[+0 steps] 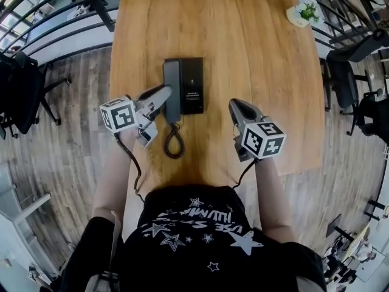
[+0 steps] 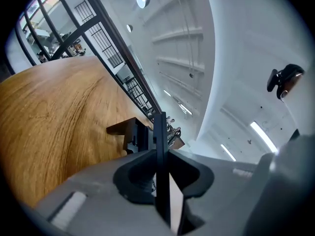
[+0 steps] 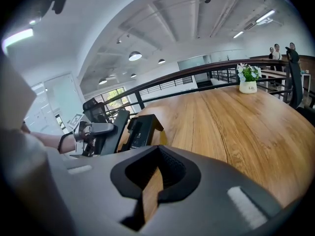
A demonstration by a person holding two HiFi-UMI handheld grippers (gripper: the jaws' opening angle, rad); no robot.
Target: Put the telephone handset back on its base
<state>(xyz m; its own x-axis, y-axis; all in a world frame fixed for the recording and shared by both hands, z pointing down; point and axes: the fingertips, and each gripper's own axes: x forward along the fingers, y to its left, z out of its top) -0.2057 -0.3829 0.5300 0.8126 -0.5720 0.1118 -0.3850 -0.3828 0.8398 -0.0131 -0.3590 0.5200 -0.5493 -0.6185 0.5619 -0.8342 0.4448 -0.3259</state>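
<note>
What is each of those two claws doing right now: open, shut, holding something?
Left gripper: closed on the telephone handset.
Right gripper: closed, nothing between its jaws.

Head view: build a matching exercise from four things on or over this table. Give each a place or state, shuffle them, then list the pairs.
Things
1. handset
2. plant
3. cord
4. right gripper

Places or states
A. far right corner of the table
B. coiled, between the base and the table's near edge
C. jaws together, nothing held, right of the base
D. between the jaws of the left gripper

Pairs: 1-D, 2-A, 3-B, 4-C
</note>
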